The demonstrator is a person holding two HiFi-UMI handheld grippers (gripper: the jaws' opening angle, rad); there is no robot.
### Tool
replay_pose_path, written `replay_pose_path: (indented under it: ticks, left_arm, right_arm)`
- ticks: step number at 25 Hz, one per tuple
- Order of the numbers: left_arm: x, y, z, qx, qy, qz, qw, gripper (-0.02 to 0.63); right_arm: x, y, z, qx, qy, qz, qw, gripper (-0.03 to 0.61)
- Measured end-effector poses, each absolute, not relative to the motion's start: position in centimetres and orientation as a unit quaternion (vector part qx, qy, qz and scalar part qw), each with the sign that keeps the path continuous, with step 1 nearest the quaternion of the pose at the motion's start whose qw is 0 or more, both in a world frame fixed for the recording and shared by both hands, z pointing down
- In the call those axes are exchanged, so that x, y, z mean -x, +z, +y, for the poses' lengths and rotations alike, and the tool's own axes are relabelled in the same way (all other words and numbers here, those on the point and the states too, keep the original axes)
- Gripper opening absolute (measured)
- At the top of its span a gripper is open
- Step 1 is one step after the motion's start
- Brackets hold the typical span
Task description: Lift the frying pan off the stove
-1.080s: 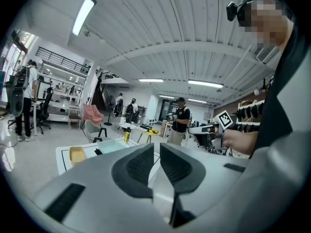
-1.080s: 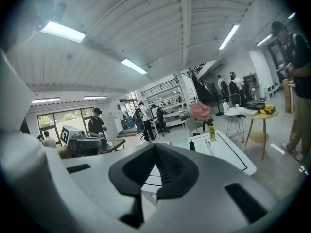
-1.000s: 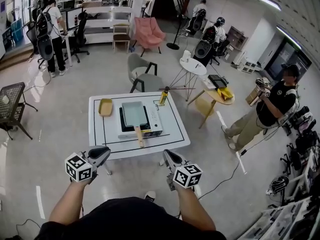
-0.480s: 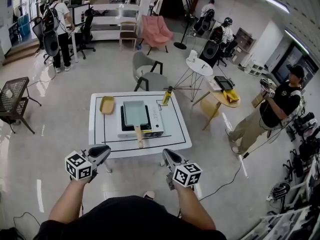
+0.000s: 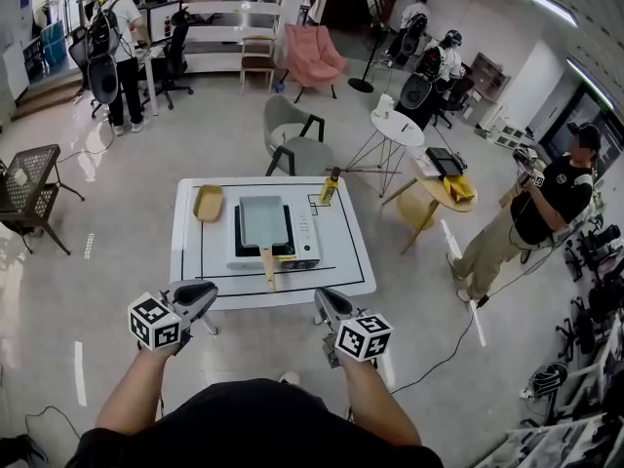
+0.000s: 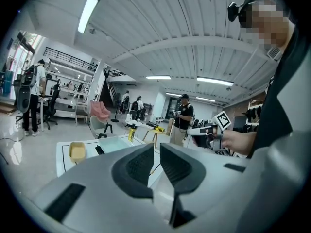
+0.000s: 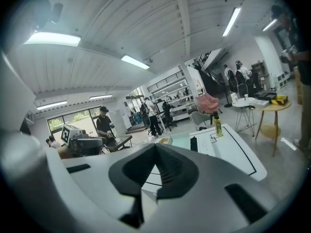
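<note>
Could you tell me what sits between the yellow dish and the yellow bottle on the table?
In the head view, the frying pan on its stove sits between dish and bottle.

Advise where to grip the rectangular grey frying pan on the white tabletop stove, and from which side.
Grip the wooden handle of the rectangular grey frying pan: it is the only narrow part, jutting past the white tabletop stove's near edge toward the person. Come from the white table's near side, in line with the handle. The left tool and right tool are shut, so open one first.
</note>
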State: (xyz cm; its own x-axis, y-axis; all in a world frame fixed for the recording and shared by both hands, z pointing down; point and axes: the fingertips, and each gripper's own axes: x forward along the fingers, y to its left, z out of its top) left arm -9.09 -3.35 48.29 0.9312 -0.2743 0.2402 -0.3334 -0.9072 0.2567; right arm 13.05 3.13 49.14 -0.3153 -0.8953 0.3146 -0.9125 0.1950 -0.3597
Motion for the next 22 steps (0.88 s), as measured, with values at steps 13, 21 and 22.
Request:
replay_pose_path:
  ticks: [13, 21, 22]
  left_arm:
    - [6.4, 49.9, -5.3, -0.963, 0.097, -0.190, 0.163, 0.046]
    - [4.1, 50.2, -6.1, -0.956, 0.098, -0.215, 0.171, 0.046]
    - [3.8, 50.2, -6.1, -0.956, 0.096, -0.218, 0.172, 0.046]
  right_arm:
    - [-15.9, 51.0, -0.9, -0.552, 0.257, -0.793, 0.033, 0.006]
    - [-17.8, 51.5, -3.0, -0.524, 0.263, -0.809, 0.039, 0.006]
    - [-18.1, 51.5, -3.2, -0.521, 0.264, -0.811, 0.040, 0.006]
